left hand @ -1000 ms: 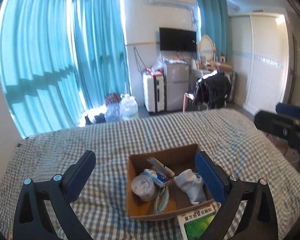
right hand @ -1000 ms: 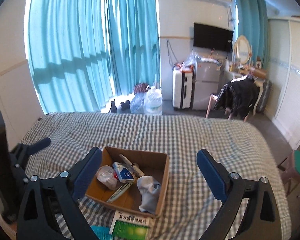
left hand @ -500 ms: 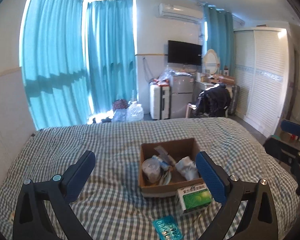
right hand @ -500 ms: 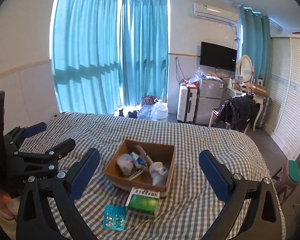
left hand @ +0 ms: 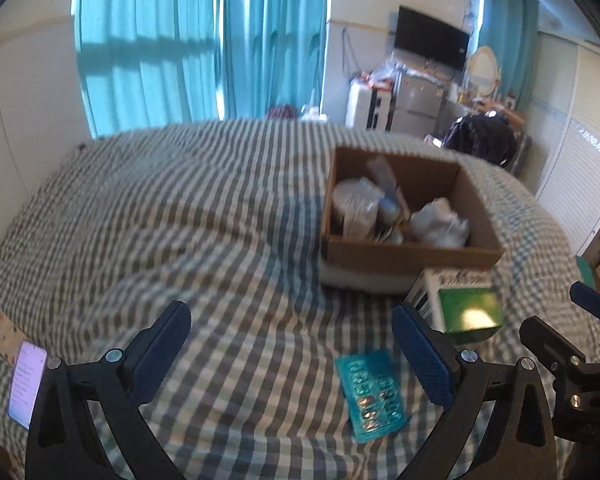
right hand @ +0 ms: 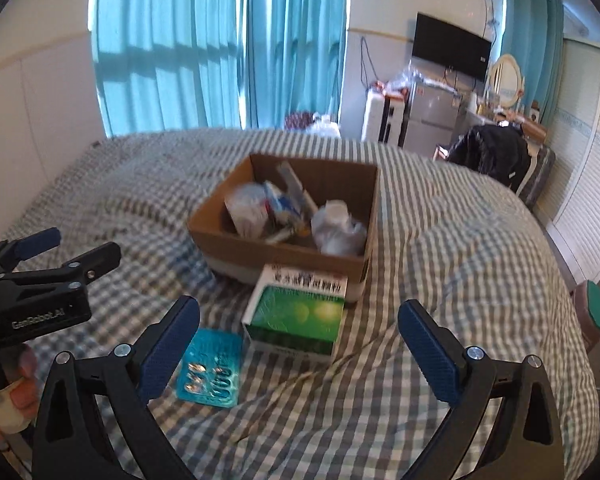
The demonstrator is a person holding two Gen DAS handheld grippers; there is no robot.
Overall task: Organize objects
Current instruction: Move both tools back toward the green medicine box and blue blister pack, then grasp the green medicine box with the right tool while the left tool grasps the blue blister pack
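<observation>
Change since a second ago: both tongs are pulling back from the cardboard box (right hand: 296, 220), so the green medicine carton (right hand: 298, 320) and teal blister pack (right hand: 210, 364) are now showing in full on the checked bed (right hand: 440, 280).
Left tongs (left hand: 292, 356): hanging wide open and empty, with the blister pack (left hand: 374, 390) lying between the jaws, nearer the right one.
Right tongs (right hand: 300, 352): gaping equally wide, gripping nothing, facing the carton.
Task things: carton touching the box's near wall; blister pack just beside it.
Meaning: two items are still waiting outside the box.
Aside: a phone (left hand: 26, 382) is lying at the bed's left edge.
</observation>
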